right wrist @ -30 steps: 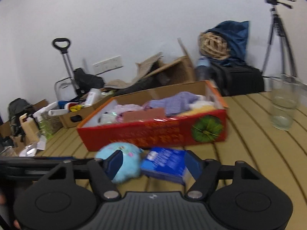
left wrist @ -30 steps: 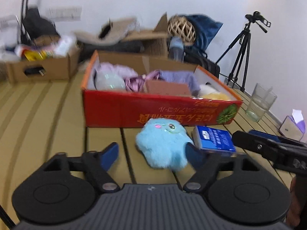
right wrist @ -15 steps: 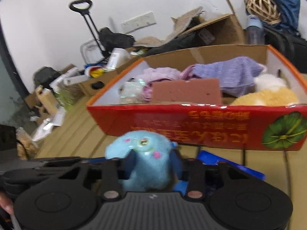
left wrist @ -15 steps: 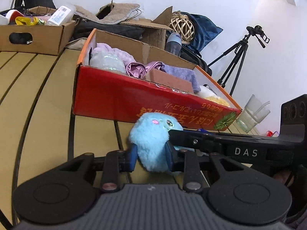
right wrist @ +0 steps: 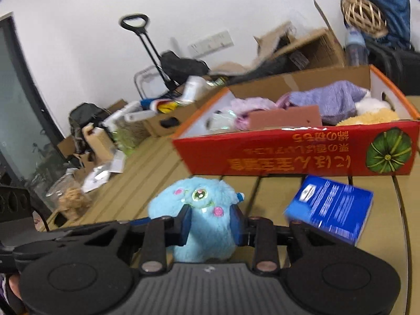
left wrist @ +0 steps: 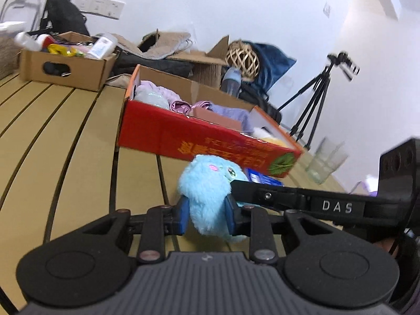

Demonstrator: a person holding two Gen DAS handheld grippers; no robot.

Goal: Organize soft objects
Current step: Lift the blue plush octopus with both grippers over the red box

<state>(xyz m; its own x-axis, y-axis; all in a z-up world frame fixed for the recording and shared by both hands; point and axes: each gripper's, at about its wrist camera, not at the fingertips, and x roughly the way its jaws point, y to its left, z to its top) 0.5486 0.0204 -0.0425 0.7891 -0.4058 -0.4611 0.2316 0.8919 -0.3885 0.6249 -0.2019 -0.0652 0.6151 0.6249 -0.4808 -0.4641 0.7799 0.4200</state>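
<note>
A fluffy light-blue plush toy [left wrist: 207, 197] with pink cheeks is held between both grippers, in front of the red cardboard box [left wrist: 199, 141]. My left gripper [left wrist: 206, 215] is shut on the plush. My right gripper [right wrist: 208, 224] is also shut on the plush [right wrist: 199, 210], from the other side. The red box [right wrist: 302, 155] holds several soft things: purple and pink cloths [right wrist: 330, 99], a yellow plush [right wrist: 372, 116] and a brown sponge block [right wrist: 286, 118].
A blue booklet [right wrist: 333, 207] lies on the slatted wooden table [left wrist: 65, 136], right of the plush. A drinking glass [left wrist: 324, 162] stands at the table's right. A brown box of clutter [left wrist: 65, 65] sits far left. A tripod [left wrist: 315, 99] stands behind.
Both grippers have closed on the blue plush, which earlier lay free on the table. The views have since shifted, with the plush held a little nearer and the red box farther off.
</note>
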